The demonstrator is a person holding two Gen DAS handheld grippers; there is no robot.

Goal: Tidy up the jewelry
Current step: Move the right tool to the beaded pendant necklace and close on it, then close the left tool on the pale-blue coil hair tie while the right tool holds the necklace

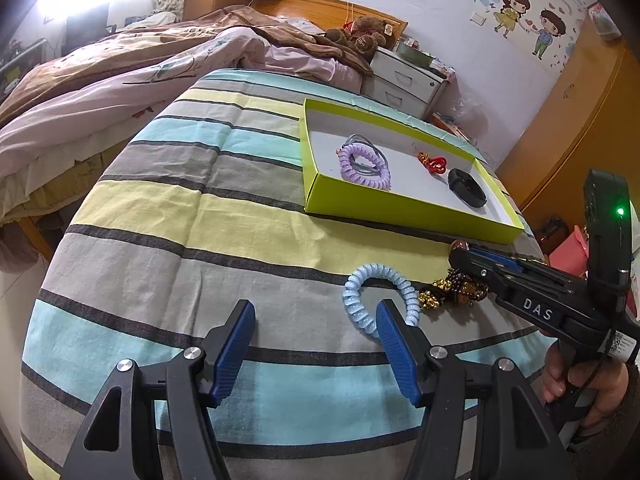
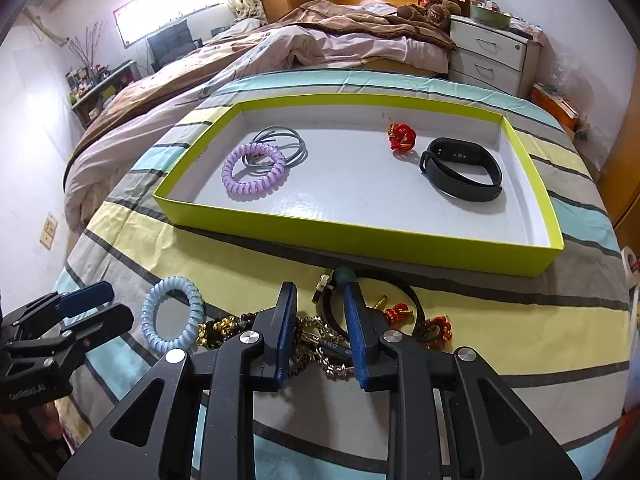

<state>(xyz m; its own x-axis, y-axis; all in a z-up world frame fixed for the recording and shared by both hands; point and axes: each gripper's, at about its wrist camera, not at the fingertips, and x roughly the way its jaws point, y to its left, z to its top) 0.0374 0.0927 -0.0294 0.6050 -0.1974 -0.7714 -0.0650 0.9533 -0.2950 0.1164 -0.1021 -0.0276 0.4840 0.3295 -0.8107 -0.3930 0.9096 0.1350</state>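
Near box's (image 2: 360,236) front wall: right gripper (image 2: 318,320) spread over tangled jewelry pile (image 2: 320,344), clamping nothing. Left gripper (image 1: 316,344) wide apart beside blue coil band (image 1: 380,296). Box middle bare.

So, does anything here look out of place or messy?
Yes. A tangled pile of jewelry and a blue spiral band lie on the striped cloth, outside the green tray. Nothing looks damaged.
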